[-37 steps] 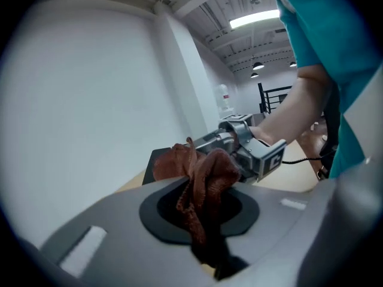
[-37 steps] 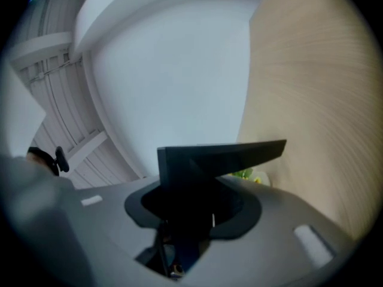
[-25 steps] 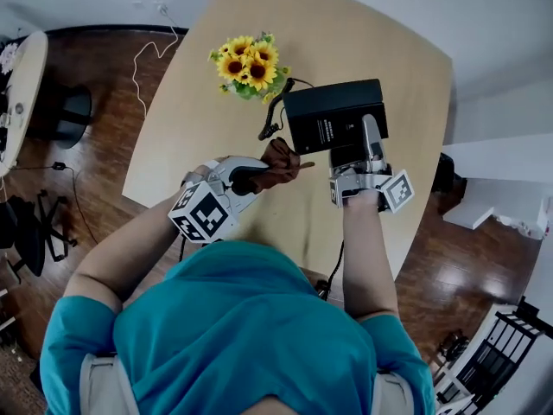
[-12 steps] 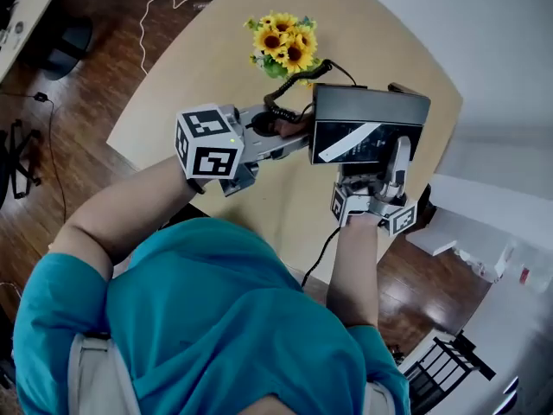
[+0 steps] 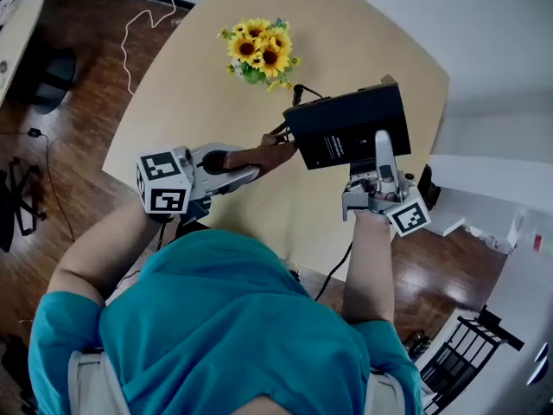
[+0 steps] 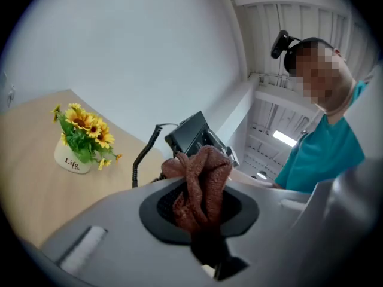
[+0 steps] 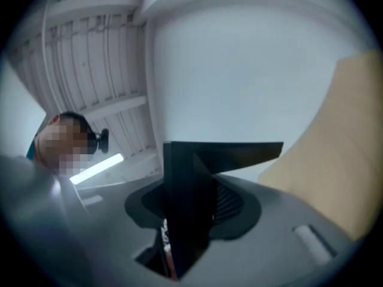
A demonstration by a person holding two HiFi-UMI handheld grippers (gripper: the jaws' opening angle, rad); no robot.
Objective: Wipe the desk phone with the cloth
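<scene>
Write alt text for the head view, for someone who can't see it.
Seen from above, a person in a teal shirt grips a black desk phone with the right tool and holds a brown cloth in the left tool at its edge, over a wooden table with sunflowers.

The right hand-held gripper (image 7: 188, 213) has its jaws clamped on the black desk phone (image 7: 185, 166), which is seen edge-on and stands upright between them. The tan bench (image 7: 341, 154) slants down the right side against a white wall (image 7: 239, 70). At the left are a person's head (image 7: 63, 139) and a lit ceiling strip (image 7: 96, 167).
</scene>
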